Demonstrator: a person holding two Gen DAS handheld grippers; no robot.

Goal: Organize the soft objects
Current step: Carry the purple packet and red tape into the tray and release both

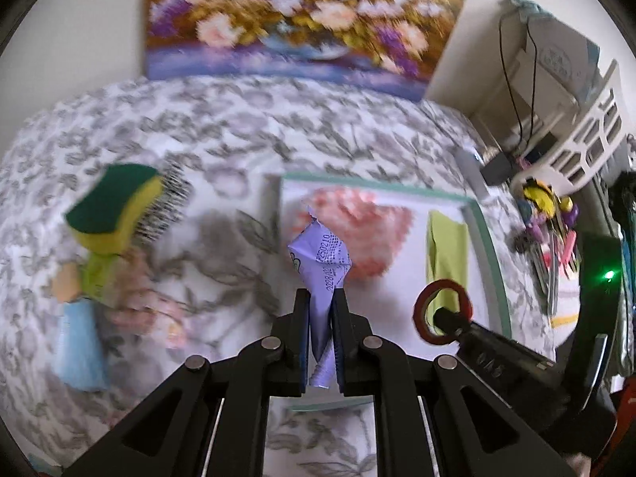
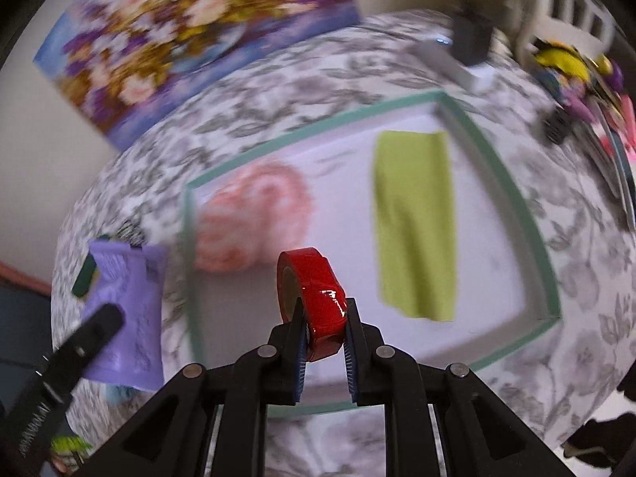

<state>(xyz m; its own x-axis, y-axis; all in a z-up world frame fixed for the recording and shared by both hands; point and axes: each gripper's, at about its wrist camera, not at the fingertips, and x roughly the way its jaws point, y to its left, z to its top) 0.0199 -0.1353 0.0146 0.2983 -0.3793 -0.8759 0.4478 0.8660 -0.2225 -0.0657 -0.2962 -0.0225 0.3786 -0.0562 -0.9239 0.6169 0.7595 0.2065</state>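
Floral tablecloth (image 1: 222, 135), flower painting (image 1: 302, 16) against wall, green-rimmed tray (image 2: 536, 214), white basket (image 1: 588, 143)

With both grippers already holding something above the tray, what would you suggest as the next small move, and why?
Probably lower the left gripper and release the purple packet onto the bare tray floor between the pink cloth and the green cloth. The packet is pinched and hangs near the tray's left rim. The right gripper grips red tape, hardly a soft item.
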